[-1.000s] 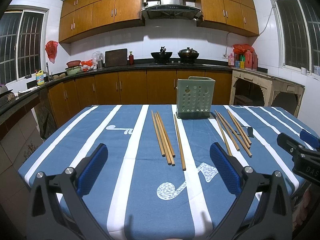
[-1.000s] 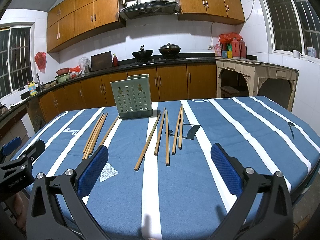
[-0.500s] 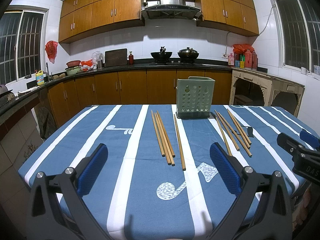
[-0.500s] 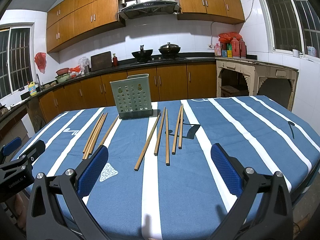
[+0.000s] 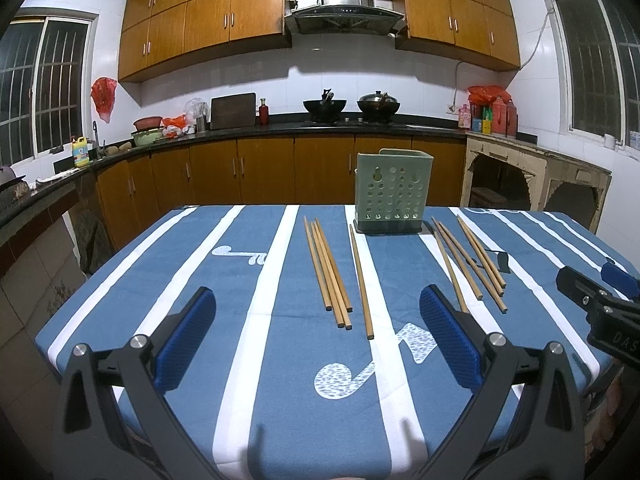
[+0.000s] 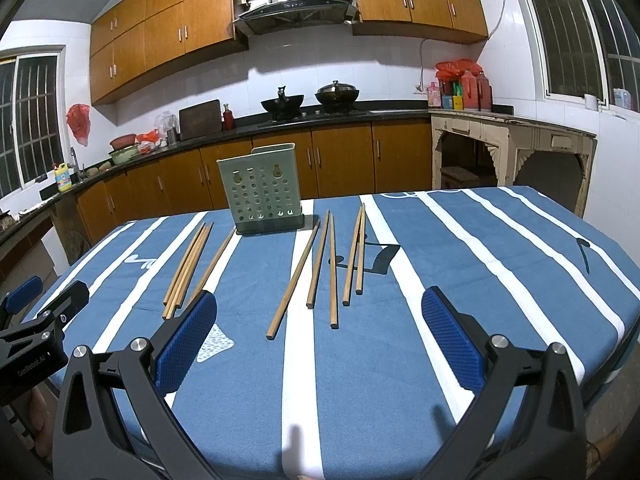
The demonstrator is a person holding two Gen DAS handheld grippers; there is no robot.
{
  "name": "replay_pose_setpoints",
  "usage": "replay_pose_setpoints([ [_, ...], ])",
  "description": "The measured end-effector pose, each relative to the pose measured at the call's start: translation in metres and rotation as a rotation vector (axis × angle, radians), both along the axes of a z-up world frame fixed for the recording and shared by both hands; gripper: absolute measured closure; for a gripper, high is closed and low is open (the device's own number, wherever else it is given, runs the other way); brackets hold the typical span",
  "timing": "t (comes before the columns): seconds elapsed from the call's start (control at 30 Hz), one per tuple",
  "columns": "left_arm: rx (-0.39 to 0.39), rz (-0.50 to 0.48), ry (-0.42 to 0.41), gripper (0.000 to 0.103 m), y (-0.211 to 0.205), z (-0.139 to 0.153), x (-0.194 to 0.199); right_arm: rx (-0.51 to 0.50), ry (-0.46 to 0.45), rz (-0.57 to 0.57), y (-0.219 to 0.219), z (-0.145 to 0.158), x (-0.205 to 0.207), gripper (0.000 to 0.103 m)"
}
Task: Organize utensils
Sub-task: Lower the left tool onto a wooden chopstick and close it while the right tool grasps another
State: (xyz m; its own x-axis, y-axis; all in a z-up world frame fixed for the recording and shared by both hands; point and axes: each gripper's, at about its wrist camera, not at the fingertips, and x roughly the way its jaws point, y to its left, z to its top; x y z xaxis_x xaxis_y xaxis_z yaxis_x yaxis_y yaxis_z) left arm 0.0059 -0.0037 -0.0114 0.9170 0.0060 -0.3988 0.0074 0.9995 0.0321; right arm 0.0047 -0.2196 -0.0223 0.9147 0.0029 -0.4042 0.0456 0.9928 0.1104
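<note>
Both grippers, left (image 5: pixel 318 336) and right (image 6: pixel 319 336), hover wide apart and empty over the table's (image 5: pixel 132 280) near edge. Chopsticks (image 6: pixel 316 266) lie loose ahead of each; beyond them stands the green holder (image 5: pixel 393 192).

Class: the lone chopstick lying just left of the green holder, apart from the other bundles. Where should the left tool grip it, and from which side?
Grip the lone chopstick near its near end, coming from above with the left tool open across its width. It lies flat on the tablecloth, pointing toward the green holder, with bare cloth on both sides for the fingers.
</note>
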Motion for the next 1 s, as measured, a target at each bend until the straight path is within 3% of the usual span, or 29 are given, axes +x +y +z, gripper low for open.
replay_pose_setpoints([
  [0.1,0.010,0.015,0.016,0.004,-0.001,-0.012,0.008,0.003,0.012,-0.005,0.000,-0.001,0.004,0.002],
  [0.3,0.016,0.051,0.047,0.004,0.007,-0.010,0.028,0.015,0.047,-0.026,-0.004,0.001,0.019,0.002],
  [0.57,-0.050,0.070,0.190,0.004,0.030,-0.013,0.080,0.100,0.194,-0.079,-0.035,-0.003,0.079,0.002],
  [0.63,-0.077,0.065,0.242,0.004,0.038,-0.016,0.098,0.102,0.236,-0.099,-0.041,-0.006,0.096,0.007],
  [0.7,-0.096,0.064,0.279,0.004,0.043,-0.021,0.113,0.087,0.293,-0.112,-0.046,-0.012,0.115,0.028],
  [0.73,-0.102,0.061,0.290,0.006,0.045,-0.023,0.117,0.093,0.319,-0.109,-0.049,-0.016,0.127,0.033],
  [0.8,-0.108,0.053,0.322,0.023,0.047,-0.027,0.130,0.106,0.370,-0.115,-0.054,-0.025,0.144,0.048],
  [0.87,-0.110,0.037,0.365,0.035,0.048,-0.032,0.142,0.119,0.417,-0.119,-0.058,-0.036,0.159,0.057],
  [1.0,-0.128,0.007,0.431,0.051,0.047,-0.044,0.163,0.127,0.478,-0.117,-0.060,-0.051,0.177,0.063],
])
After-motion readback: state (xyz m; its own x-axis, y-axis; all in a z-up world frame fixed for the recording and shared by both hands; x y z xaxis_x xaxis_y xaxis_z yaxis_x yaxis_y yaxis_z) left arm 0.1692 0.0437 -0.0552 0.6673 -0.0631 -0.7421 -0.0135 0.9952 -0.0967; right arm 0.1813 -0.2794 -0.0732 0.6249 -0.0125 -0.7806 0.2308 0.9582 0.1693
